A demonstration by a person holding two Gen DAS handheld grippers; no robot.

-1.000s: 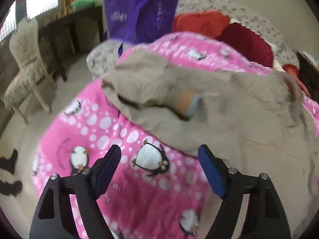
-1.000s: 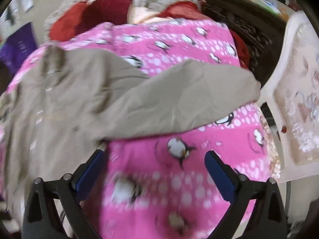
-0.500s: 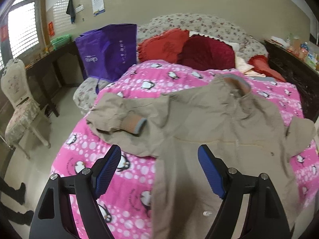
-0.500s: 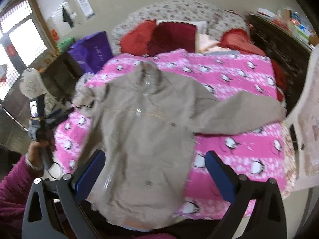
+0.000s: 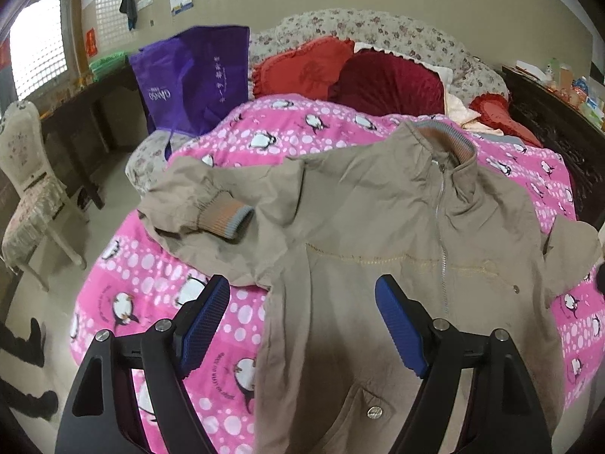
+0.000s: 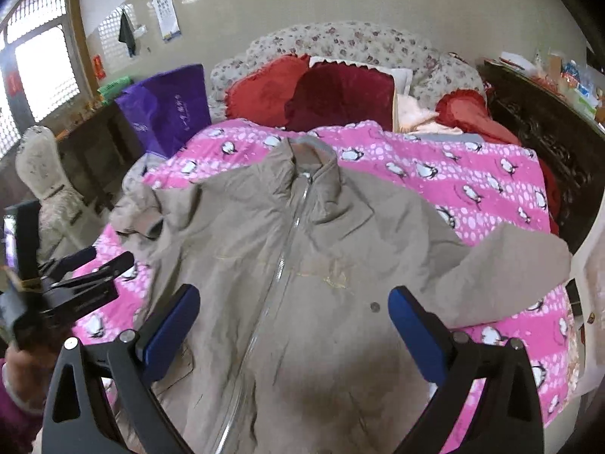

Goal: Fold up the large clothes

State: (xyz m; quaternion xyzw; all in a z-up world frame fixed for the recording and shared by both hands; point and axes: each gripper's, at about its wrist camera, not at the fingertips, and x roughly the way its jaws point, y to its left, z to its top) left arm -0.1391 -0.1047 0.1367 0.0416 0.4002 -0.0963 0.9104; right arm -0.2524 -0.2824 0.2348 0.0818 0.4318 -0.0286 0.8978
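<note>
Both grippers have pulled back from the jacket [image 6: 302,265], now spread ahead on the quilt [image 5: 159,295]; left gripper [image 5: 302,325] and right gripper [image 6: 295,333] hover spread apart, holding nothing.

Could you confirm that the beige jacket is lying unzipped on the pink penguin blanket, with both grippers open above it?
Not quite: the jacket is zipped shut, as the right wrist view shows. It does lie on the pink penguin blanket, with the left gripper and right gripper open.

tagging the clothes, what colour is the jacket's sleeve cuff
The cuff is orange-tan ribbing with a grey edge, clearest in the left wrist view.
</note>
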